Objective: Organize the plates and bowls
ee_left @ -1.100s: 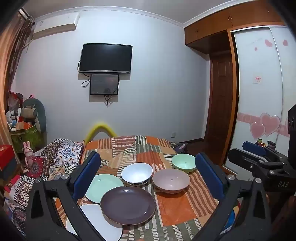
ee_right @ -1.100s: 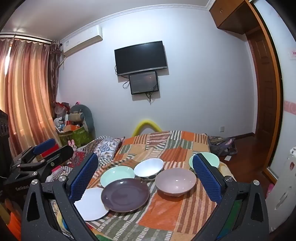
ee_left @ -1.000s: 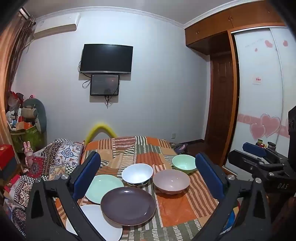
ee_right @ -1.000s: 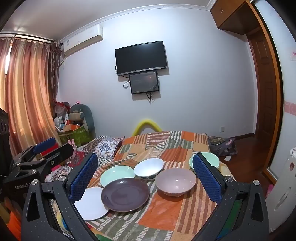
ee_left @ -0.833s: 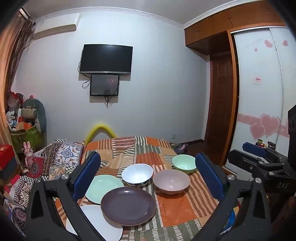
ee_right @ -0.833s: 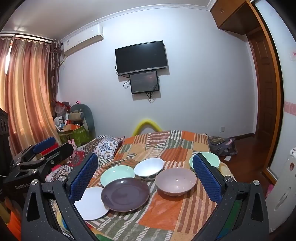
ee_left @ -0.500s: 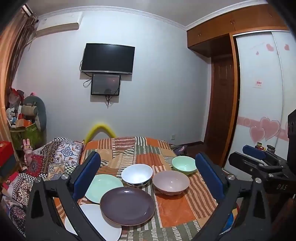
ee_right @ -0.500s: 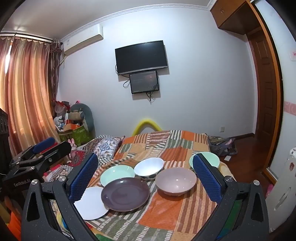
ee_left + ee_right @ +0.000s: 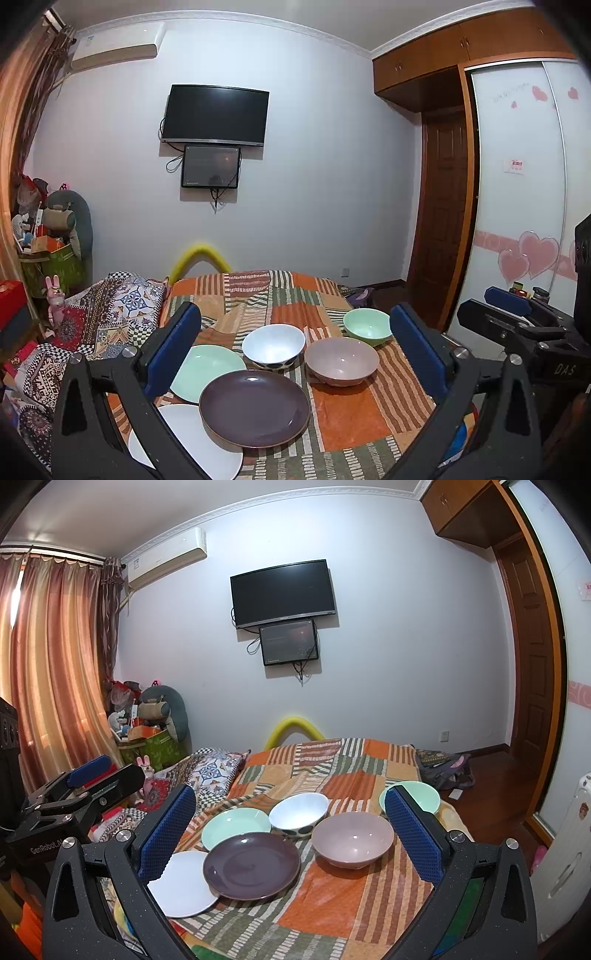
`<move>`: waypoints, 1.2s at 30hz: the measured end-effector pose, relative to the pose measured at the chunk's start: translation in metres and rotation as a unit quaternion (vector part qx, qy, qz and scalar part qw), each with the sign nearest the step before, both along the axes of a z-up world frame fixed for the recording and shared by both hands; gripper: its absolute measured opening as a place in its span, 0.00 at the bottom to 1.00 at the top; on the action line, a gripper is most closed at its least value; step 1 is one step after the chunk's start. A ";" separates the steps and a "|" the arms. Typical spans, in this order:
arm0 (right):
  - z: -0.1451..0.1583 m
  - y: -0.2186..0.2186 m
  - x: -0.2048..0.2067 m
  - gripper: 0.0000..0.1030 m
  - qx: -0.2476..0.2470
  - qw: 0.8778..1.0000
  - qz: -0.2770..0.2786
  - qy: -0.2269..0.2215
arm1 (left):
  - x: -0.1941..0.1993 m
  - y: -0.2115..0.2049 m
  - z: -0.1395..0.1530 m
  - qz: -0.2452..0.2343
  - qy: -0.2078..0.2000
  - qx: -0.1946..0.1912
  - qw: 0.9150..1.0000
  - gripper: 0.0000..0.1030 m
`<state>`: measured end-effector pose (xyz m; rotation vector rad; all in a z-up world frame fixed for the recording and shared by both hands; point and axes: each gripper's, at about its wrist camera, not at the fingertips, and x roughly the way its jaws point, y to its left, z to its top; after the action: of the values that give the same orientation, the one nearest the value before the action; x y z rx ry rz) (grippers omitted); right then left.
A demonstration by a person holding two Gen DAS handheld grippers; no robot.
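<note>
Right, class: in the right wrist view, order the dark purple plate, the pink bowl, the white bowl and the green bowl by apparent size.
1. Dark purple plate, nearest the camera, which flatters it.
2. Pink bowl.
3. White bowl.
Unranked: the green bowl, partly hidden behind a blue finger pad and farthest away.

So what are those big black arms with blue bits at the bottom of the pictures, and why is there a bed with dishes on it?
Those are two claws that a person holds, one in each hand. Each claw has a small camera looking out between its two blue pads, so each picture is that claw's own view. One picture comes from the left claw, the other from the right claw. Both are wide open and hold nothing. In front of them is a striped blanket with dishes on it: a purple plate, a white plate, a green plate, a white bowl, a pink bowl and a green bowl. The job is to tidy them up.
</note>
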<state>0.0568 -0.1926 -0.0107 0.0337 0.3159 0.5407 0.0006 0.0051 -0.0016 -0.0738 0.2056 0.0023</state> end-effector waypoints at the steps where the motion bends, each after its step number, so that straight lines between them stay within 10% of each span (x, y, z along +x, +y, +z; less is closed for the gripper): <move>1: 0.000 0.000 0.000 0.99 0.000 1.000 0.000 0.000 | 0.000 0.000 0.000 0.000 0.000 0.000 1.000 1.00; 36: -0.002 0.001 -0.002 0.99 0.001 1.000 0.001 0.001 | 0.004 0.003 -0.006 0.000 0.003 -0.001 1.000 1.00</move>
<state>0.0550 -0.1915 -0.0129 0.0366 0.3182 0.5428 0.0049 0.0079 -0.0080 -0.0751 0.2110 0.0029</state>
